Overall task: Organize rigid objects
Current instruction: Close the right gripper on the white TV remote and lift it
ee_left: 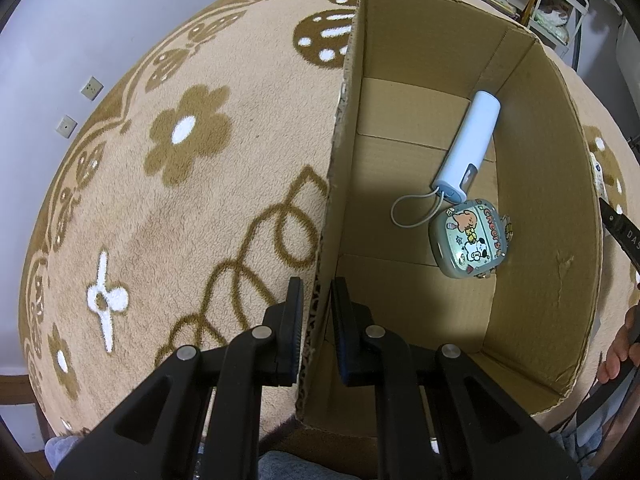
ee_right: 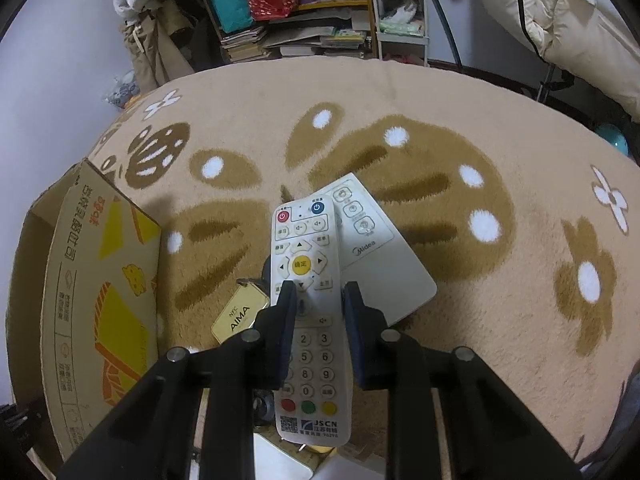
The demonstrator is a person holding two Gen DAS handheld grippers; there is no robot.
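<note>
left gripper (ee_left: 316,320) clamps the left wall of the open brown cardboard box (ee_left: 540,184), steadying it | right gripper (ee_right: 318,308) grips the white button-covered TV remote (ee_right: 308,280), lying across a flat white remote (ee_right: 376,252) mid-carpet (ee_right: 500,312) beside the box, likely for boxing

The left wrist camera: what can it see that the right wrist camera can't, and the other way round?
Only the left view looks inside the cardboard box: a white tube and a cartoon-printed case lie there, and the left gripper is shut on the box wall. Only the right view shows the right gripper shut on a TV remote, a second remote and a key tag. Both show the box and flowered blanket.
</note>
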